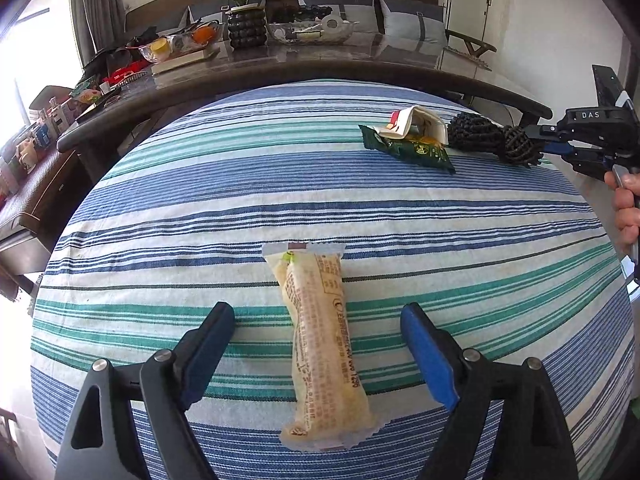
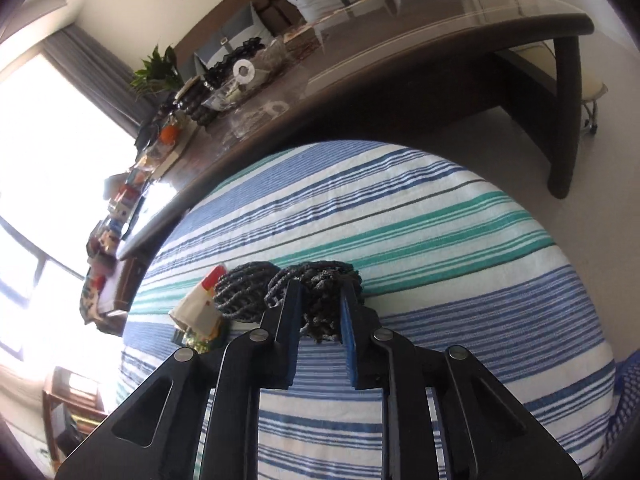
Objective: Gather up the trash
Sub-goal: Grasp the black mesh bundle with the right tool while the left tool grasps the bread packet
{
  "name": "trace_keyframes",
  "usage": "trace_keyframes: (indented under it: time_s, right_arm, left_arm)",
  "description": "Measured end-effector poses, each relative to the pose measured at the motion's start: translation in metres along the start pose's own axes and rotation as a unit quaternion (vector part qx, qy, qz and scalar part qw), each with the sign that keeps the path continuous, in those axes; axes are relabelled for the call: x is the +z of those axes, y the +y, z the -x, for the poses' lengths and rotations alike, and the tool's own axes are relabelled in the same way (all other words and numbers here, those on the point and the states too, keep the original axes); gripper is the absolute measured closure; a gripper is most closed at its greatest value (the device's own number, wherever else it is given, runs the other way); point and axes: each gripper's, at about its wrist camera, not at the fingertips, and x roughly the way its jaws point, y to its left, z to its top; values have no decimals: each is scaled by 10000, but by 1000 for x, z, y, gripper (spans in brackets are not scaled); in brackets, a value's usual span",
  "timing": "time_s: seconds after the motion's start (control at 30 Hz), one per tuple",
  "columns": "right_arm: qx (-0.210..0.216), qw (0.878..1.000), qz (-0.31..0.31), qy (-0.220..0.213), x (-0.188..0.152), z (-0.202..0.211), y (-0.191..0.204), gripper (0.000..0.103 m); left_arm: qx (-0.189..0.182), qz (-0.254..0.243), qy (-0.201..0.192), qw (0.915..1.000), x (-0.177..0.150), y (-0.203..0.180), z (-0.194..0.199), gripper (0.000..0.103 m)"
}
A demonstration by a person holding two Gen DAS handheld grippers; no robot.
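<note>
From my left wrist, my left gripper [image 1: 318, 360] stands released, jaws wide on either side of a long cream snack wrapper [image 1: 320, 344] that lies on the striped cloth [image 1: 160, 220] near the front edge; the pads do not touch it. Toward the far right corner of the cloth lie a green packet [image 1: 412, 148] with a crumpled white wrapper [image 1: 416, 124] on it, and just beside them a dark knitted bundle [image 1: 488, 138]. My right gripper [image 1: 540, 144] reaches in from the right edge and bites that bundle's end.

From my right wrist, my right gripper [image 2: 320, 312] is clenched on the dark knitted bundle [image 2: 316, 292], its blue pads pressed into the near clump, which rests on the cloth [image 2: 460, 280].

I judge the step to be picking up two pieces at once: right has its grip, left has not. Next my left needs to close squarely across the cream wrapper, then both lift toward wherever the trash goes, which I cannot see.
</note>
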Motion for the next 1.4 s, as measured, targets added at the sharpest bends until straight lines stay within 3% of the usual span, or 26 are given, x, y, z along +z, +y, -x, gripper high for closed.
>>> trace_keyframes:
  time_s: [0.23,0.47,0.5,0.53,0.6,0.7,0.8,0.9,0.97,1.0,1.03,1.07,1.17,1.23,1.3,1.4]
  right_arm:
    - [150,9975,638,250,-88,58,34,86]
    - [189,9820,1708,787,-194,82,68,82]
    - [200,9779,1896,857,-203,84,72,73]
    - [194,9733,2099,908,-209,86,76,53]
    - [58,9635,2566,756,-216,96,83,39]
    - [-125,9419,3321,493,-210,106,96,36]
    - [19,9170,3928,690,-197,92,113,24]
    - [67,8878,4473,1082,-192,61,131,23]
    - [-110,8733,4696,1292,-191,38,136,30]
    - [-184,8699,4713,1441,-192,28,137,55]
    - [-337,8721,4650,1489,-191,23,135,62]
    - [-411,8826,4480,1363,-187,26,131,63]
    - [-908,9297,3485,768,-171,51,104,63]
    - [-1110,9520,2813,477,-165,67,81,62]
    - [-1048,9615,2489,508,-167,72,67,58]
    - [-893,9646,2384,695,-172,71,62,57]
  left_arm:
    - [-4,1,0,10000,0,0,0,16]
    - [-11,16,-1,10000,1,2,0,16]
    - [-10,27,-2,10000,0,2,1,16]
    - [-11,35,-3,10000,0,2,1,16]
    - [-11,42,-4,10000,-1,3,2,16]
    - [-11,41,-5,10000,-1,3,2,16]
    - [-15,41,-5,10000,0,3,2,16]
    - [-34,25,-3,10000,-1,3,2,16]
    - [-61,-1,-2,10000,-2,4,3,16]
    - [-69,-13,-2,10000,-2,4,3,16]
    - [-70,-19,-2,10000,-3,4,4,16]
    - [-71,-27,0,10000,-4,4,4,16]
    - [-114,-113,45,9999,-7,5,7,16]
    - [-187,-180,136,9996,-9,8,10,16]
    - [-242,-222,197,9993,-13,13,14,16]
    - [-318,-138,177,9992,-19,21,21,16]
